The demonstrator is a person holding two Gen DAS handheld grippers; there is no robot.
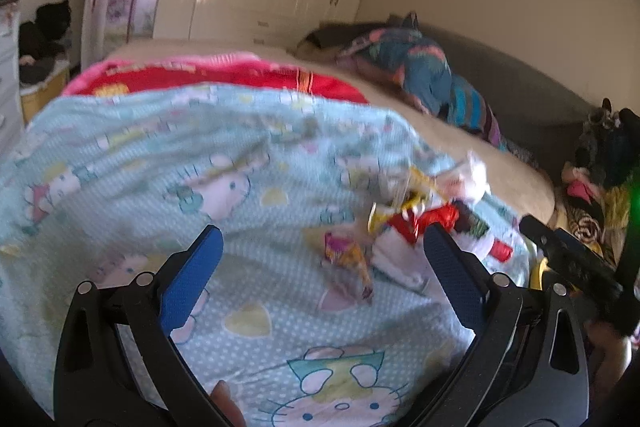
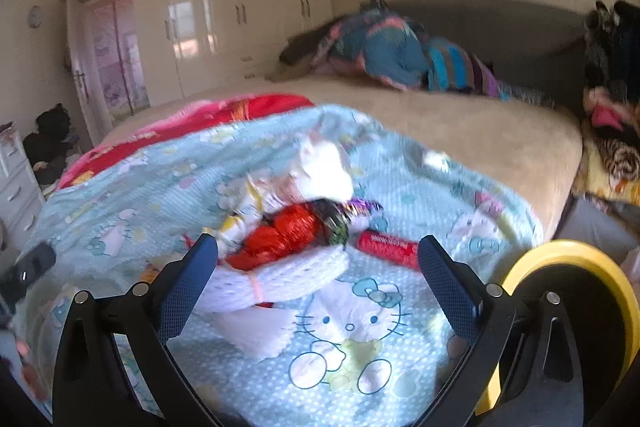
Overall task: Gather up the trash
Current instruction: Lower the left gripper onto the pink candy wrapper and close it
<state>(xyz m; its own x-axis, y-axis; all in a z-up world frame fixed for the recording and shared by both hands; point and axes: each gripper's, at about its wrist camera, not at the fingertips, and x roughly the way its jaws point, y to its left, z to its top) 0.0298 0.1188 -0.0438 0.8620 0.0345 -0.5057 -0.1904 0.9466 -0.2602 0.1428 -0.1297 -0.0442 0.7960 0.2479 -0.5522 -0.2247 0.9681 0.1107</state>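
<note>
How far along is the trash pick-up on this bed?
Barely begun, it seems. Nothing looks collected: the red wrapper, white tissue and red tube all lie on the blue blanket. Both the left gripper and right gripper are open and empty. The yellow-rimmed bin waits nearby.

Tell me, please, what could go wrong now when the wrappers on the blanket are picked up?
1. The red wrapper lies on other trash in one heap, so the open right tool may take several pieces or drop some.
2. The blanket is soft and wrinkled; a low grip could pinch the cloth too.
3. The orange wrapper lies apart from the heap, before the open left tool, and could be forgotten.
</note>
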